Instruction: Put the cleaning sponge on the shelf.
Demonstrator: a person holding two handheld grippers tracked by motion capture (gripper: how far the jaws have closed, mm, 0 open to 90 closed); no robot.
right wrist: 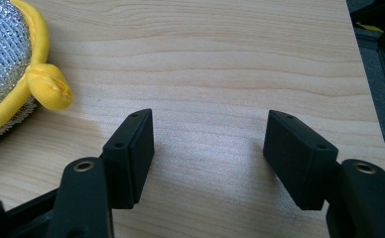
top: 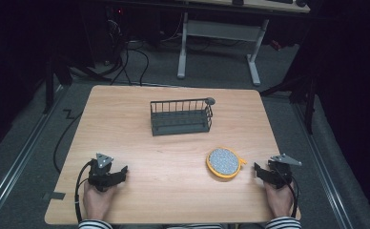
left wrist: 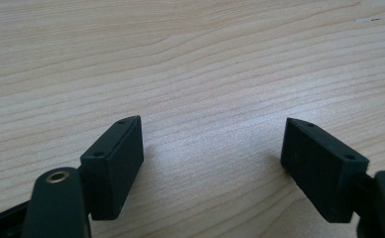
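A round scrubbing pad (top: 224,162) with a silver mesh face and a yellow rim lies on the wooden table (top: 173,148), right of centre. In the right gripper view the pad (right wrist: 12,64) sits at the upper left, its yellow tab pointing toward the jaws. My right gripper (top: 259,172) rests low over the table just right of the pad, open, with bare wood between its jaws (right wrist: 208,158). At the table's near left, my left gripper (top: 121,174) is held in a hand, open, with nothing but wood grain between its jaws (left wrist: 213,163).
A dark wire basket (top: 180,117) stands at the middle of the table toward the far side, with a small grey round thing (top: 210,101) at its right rear corner. The table's right edge (right wrist: 364,84) runs close to the right gripper. Desk legs and cables lie beyond.
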